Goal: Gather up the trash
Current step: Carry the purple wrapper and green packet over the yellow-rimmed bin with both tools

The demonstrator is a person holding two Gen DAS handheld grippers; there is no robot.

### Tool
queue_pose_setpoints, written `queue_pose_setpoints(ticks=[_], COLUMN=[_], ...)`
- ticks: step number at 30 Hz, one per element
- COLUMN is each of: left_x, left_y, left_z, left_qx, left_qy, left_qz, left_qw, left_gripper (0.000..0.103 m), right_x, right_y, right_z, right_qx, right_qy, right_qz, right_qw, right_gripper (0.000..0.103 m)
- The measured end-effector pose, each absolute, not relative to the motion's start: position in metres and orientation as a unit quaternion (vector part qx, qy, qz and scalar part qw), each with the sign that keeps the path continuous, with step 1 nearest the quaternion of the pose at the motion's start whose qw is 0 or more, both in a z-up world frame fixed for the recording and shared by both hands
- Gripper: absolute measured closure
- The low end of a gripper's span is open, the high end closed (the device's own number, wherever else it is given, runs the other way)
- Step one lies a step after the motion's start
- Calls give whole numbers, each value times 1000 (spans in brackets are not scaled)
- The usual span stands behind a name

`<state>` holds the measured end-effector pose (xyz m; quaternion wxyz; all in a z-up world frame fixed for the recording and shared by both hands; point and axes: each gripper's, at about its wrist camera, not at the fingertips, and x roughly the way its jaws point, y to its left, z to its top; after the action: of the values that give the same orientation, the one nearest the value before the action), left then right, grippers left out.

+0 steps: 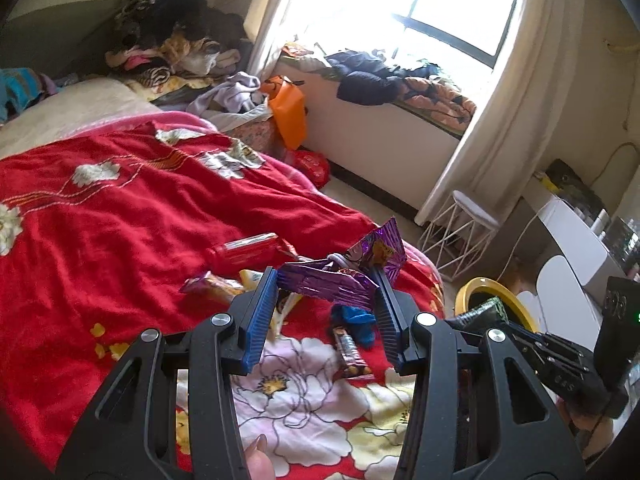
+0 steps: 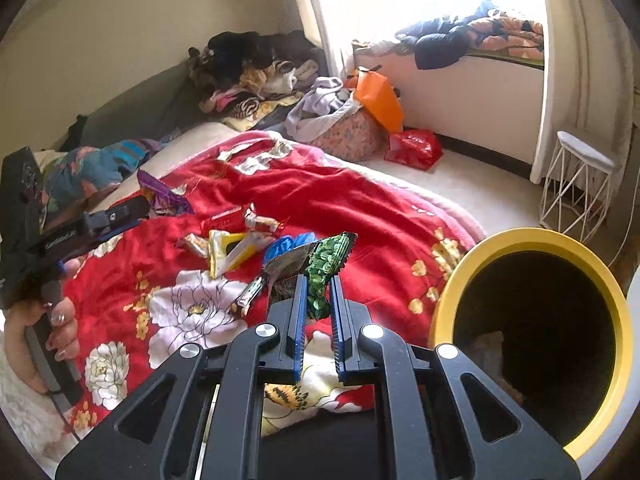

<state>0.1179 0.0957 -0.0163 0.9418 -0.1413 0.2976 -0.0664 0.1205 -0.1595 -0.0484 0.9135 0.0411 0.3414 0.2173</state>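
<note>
Gripping a purple wrapper (image 1: 340, 280), left gripper (image 1: 326, 284) holds it above the red blanket (image 1: 120, 216); right gripper (image 2: 318, 292) pinches a green wrapper (image 2: 326, 272), yellow-rimmed bin (image 2: 532, 240) just right; more litter beyond on blanket

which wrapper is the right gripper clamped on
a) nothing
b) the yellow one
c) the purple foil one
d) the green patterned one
d: in the right wrist view the right gripper has its blue pads closed on the green patterned wrapper, beside the yellow-rimmed bin; the purple wrapper sits in the left gripper.
</note>
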Motion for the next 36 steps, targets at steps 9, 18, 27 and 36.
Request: queue_pose_setpoints(ticks=[9, 18, 27, 36], left_x=[115, 111, 110, 111], left_y=[74, 52, 22, -13], left_z=[-10, -3, -1, 0], left_qx=[-127, -114, -98, -81], left_qy=[295, 290, 294, 298], left_qz=[-85, -105, -127, -149], left_qw=[943, 944, 942, 939], left_gripper=[64, 64, 64, 64], right_x=[119, 117, 113, 111], right_y=[-183, -208, -235, -266], right_z=[-39, -30, -25, -24], right_qx=[59, 75, 88, 103], right_qy=[325, 307, 289, 278], right_qz=[191, 164, 137, 104], right_qw=[924, 935, 943, 949], right_gripper=[92, 92, 92, 92])
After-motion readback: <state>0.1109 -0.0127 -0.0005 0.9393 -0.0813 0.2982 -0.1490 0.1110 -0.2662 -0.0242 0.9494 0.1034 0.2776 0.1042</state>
